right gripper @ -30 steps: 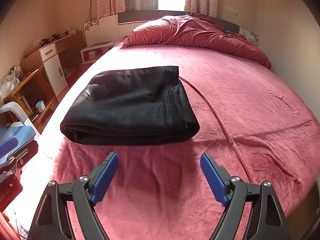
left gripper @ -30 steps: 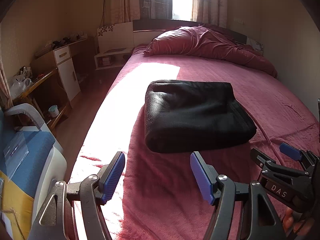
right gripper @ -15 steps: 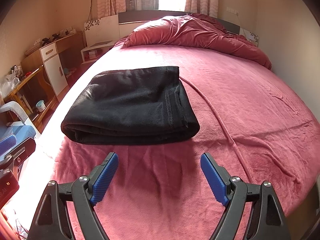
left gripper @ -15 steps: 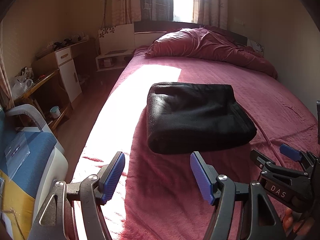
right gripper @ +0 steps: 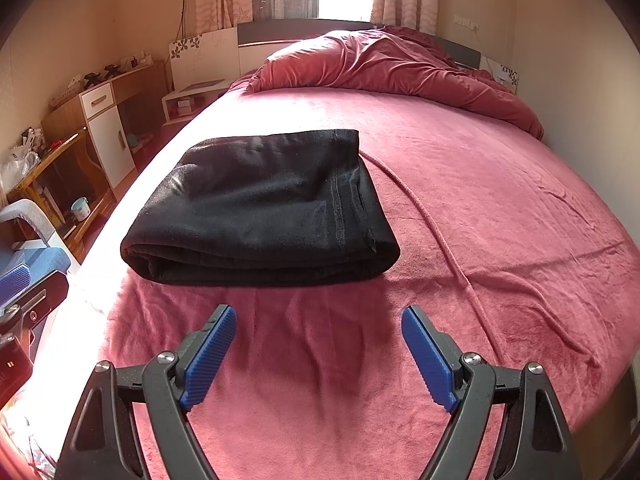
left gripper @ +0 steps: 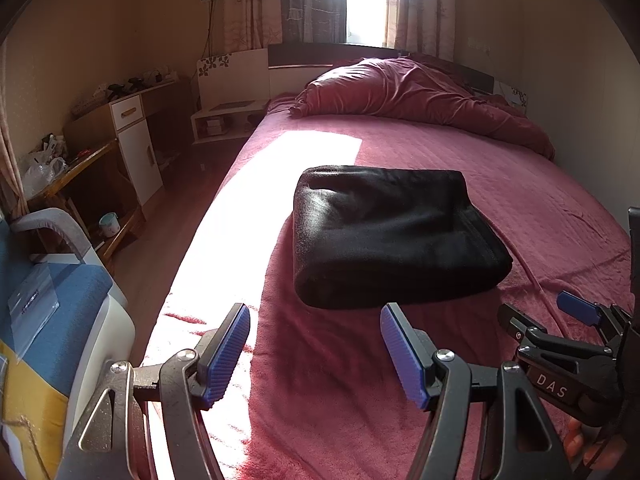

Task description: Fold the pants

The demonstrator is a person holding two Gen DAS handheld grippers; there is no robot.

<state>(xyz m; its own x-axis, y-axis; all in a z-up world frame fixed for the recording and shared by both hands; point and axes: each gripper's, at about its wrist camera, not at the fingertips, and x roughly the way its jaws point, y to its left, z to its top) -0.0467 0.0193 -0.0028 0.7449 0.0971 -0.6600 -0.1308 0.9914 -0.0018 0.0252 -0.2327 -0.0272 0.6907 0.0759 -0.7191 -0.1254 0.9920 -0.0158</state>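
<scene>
The black pants [left gripper: 394, 236] lie folded into a thick rectangle on the red bed cover [left gripper: 520, 184]; they also show in the right wrist view [right gripper: 264, 208]. My left gripper [left gripper: 316, 350] is open and empty, held above the bed's near edge, short of the pants. My right gripper [right gripper: 318, 354] is open and empty, also in front of the pants and apart from them. The right gripper shows at the left wrist view's right edge [left gripper: 568, 320].
A crumpled red duvet [right gripper: 384, 68] lies at the head of the bed. A desk and white cabinet [left gripper: 132, 144] stand along the left wall. A blue and white chair [left gripper: 52, 304] stands near the bed's left corner. A raised crease [right gripper: 436, 224] runs across the cover.
Both grippers have drawn back very slightly from the pants and stay open. The pants have not moved.
</scene>
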